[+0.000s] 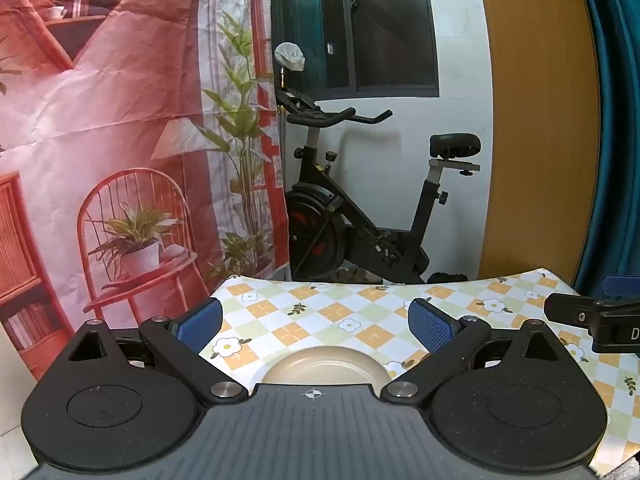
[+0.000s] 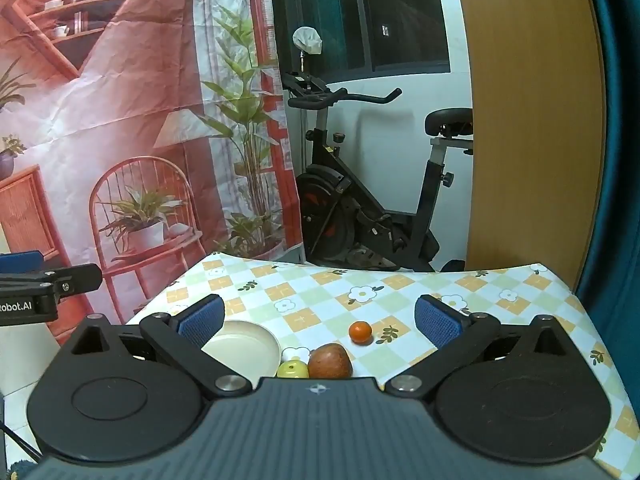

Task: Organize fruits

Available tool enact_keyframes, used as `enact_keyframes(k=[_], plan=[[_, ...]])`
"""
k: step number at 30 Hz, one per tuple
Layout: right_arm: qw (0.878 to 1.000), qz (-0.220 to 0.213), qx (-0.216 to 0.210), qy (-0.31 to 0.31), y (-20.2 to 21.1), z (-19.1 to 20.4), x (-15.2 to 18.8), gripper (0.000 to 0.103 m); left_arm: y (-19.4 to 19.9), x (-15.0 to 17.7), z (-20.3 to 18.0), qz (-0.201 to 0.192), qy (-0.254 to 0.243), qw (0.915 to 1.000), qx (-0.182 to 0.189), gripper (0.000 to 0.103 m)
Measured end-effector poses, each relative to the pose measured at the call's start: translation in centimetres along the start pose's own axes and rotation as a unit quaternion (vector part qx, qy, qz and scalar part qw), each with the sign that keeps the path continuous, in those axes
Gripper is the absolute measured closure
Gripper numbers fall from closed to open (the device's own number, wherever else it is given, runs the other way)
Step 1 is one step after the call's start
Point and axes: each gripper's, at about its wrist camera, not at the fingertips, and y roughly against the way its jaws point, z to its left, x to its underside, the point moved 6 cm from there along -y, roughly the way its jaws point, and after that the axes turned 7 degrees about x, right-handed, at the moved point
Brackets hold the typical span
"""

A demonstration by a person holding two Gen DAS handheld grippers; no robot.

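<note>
**Fruit on the checked cloth, both tongs wide and empty**

Three fruits sit close in front of the right gripper (image 2: 318, 322), low in its view, just ahead of its body. Red apple (image 2: 330, 361) is nearest centre; yellow-green fruit (image 2: 293, 370) touches or nearly touches its left side, can't tell which, partly cut off by the gripper body. Small orange (image 2: 360, 332) lies a bit farther out and to the right, apart from the apple, between the two blue pads (image 2: 438, 324) but beyond their tips.

Cream plate (image 2: 244, 346) sits left of the fruit, just beside the yellow-green one; the right gripper's left finger covers its near-left edge. Plate looks bare inside. In the left wrist view the same plate (image 1: 326, 368) sits dead centre under the left gripper (image 1: 316, 324), only its far half showing.

Both grippers are spread fully, nothing between the pads, nothing touched. Each one's tip shows at the edge of the other's view, side by side, well apart.

All of it rests on a table w/ checked flower-print cloth (image 2: 400, 280). Nothing stands between the right gripper and the fruit.

Beyond the table's far edge: black exercise bike (image 2: 360, 208) against a white wall, dark window (image 2: 360, 16) above. Printed backdrop (image 2: 120, 120) w/ red chair and plants hangs at left. Wood panel (image 2: 532, 120) and teal curtain (image 2: 624, 120) at right.
</note>
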Motion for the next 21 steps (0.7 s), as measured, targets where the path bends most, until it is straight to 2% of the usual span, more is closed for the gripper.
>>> enact_keyframes(k=[21], plan=[[1.000, -0.006, 0.002, 0.002, 0.03, -0.38, -0.05, 0.000, -0.17, -0.06, 0.09, 0.001, 0.007, 1.0000, 0.005, 0.003]])
